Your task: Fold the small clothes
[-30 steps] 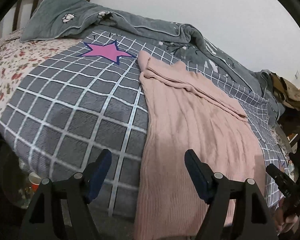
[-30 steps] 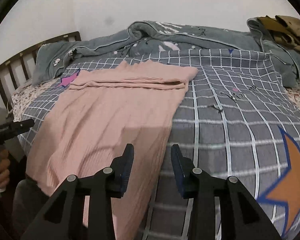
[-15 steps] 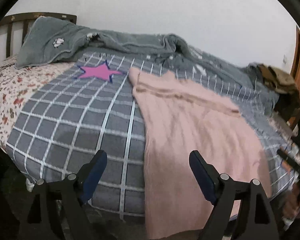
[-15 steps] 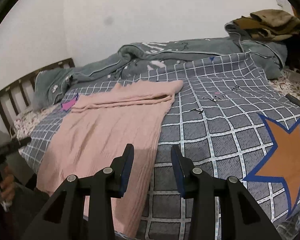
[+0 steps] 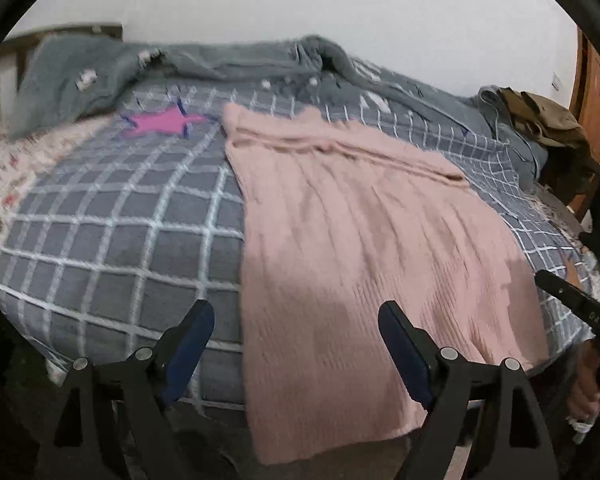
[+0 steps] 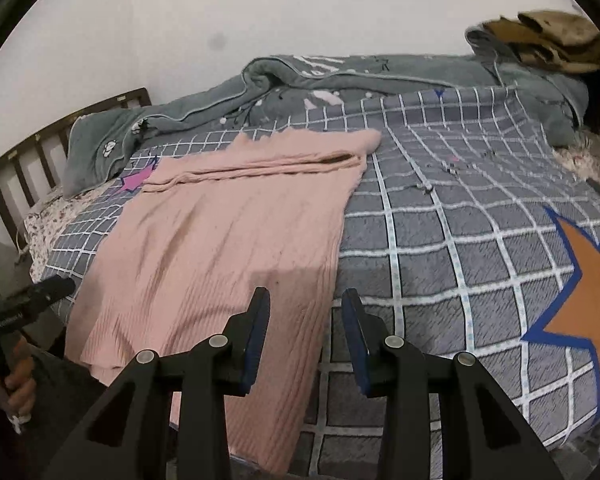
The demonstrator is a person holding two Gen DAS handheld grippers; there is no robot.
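Note:
A pink knitted garment lies flat on the bed, its far end folded back on itself and its near hem hanging over the bed's front edge. My left gripper hovers open and wide above the garment's near left corner, and its pads touch nothing. In the right wrist view the same garment lies left of centre. My right gripper stands open with a narrower gap over the garment's near right edge, and nothing is held. Each gripper shows at the edge of the other's view, held by a hand.
A grey checked bedcover with a pink star and an orange star covers the bed. A grey blanket is bunched along the wall. Brown clothes are piled at the far right, and a wooden headboard stands at the left.
The left gripper's jaws have widened and the left view has rolled level and drawn back, so the garment's near hem now shows. The right view has rolled slightly.

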